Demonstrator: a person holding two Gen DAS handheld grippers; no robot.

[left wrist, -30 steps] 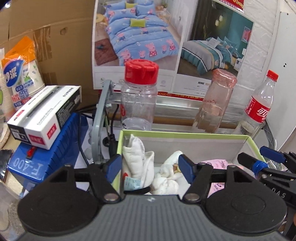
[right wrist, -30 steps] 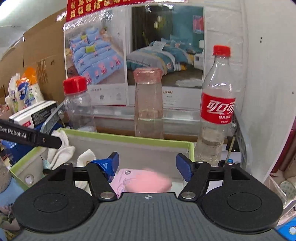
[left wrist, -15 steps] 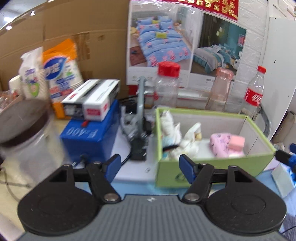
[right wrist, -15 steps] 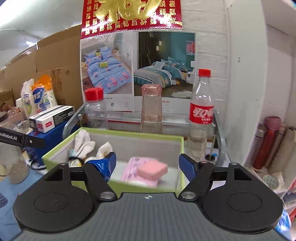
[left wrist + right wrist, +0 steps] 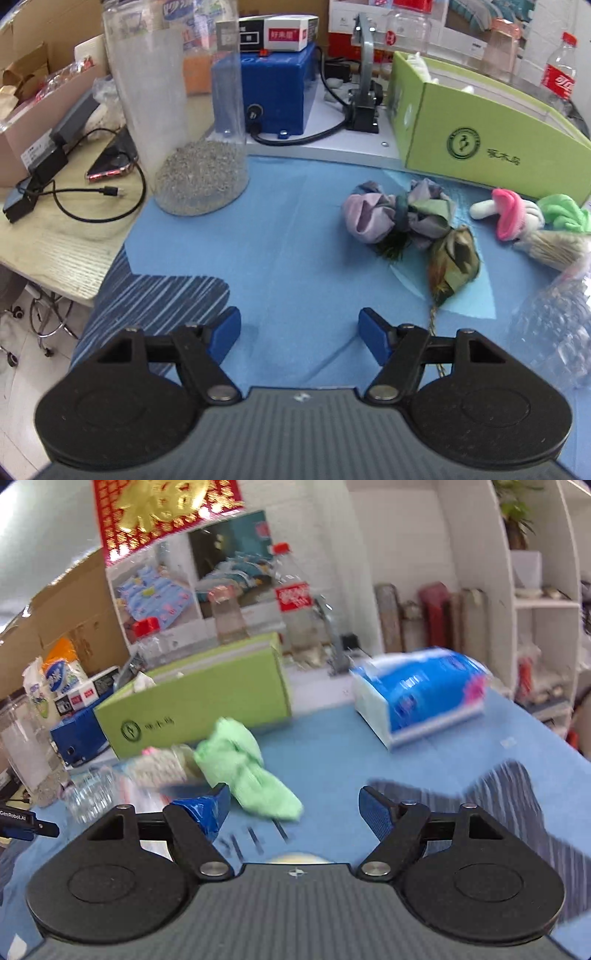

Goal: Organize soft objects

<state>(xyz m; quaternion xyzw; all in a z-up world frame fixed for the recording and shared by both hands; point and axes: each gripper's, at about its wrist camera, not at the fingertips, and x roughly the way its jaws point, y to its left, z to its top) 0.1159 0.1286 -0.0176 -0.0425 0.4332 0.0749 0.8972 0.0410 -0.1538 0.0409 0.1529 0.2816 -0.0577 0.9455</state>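
Both tongs gape wide and empty, left gripper (image 5: 299,334) behind the knotted mauve-green scarf (image 5: 406,225), right gripper (image 5: 295,810) beside the crumpled green cloth (image 5: 247,771).

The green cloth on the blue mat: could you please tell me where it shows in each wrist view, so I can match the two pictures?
Left wrist: the green cloth lies at the far right edge, just below the front wall of the green box.
Right wrist: the green cloth lies left of centre, blurred, just beyond the right gripper.
Shared landmark: the green box, directly behind the cloth in both views.
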